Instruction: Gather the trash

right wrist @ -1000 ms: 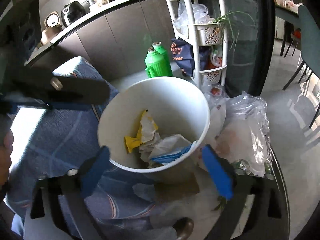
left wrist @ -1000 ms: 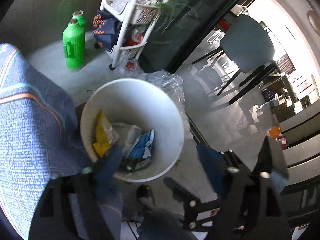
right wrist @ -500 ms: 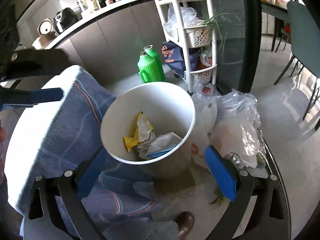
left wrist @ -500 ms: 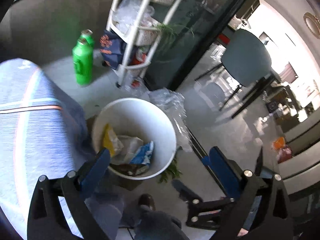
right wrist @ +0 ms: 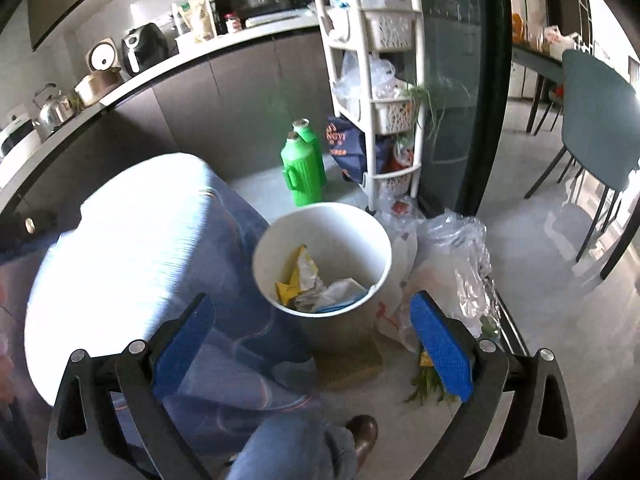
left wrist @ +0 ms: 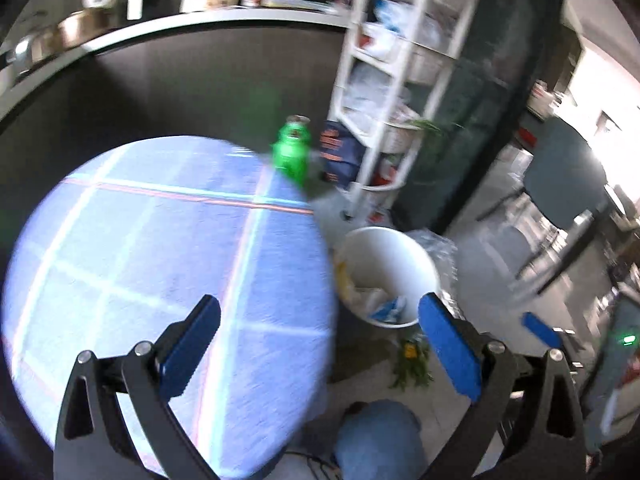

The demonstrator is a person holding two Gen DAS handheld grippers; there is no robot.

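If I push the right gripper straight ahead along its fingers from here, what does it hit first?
Most likely the white trash bin: it sits between and just beyond the open right gripper, with wrappers inside. The blue tablecloth lies close on the left; depth is unclear, so the left finger might brush it first.

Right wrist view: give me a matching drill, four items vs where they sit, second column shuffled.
Items:
1. white bin
2. green jugs
3. clear plastic bag
4. leafy scraps

Places:
a. on the floor under the right finger
b. beside the tablecloth, trash inside
c. at the foot of the white rack
d. on the floor right of the bin

Pairs: 1-b, 2-c, 3-d, 4-a
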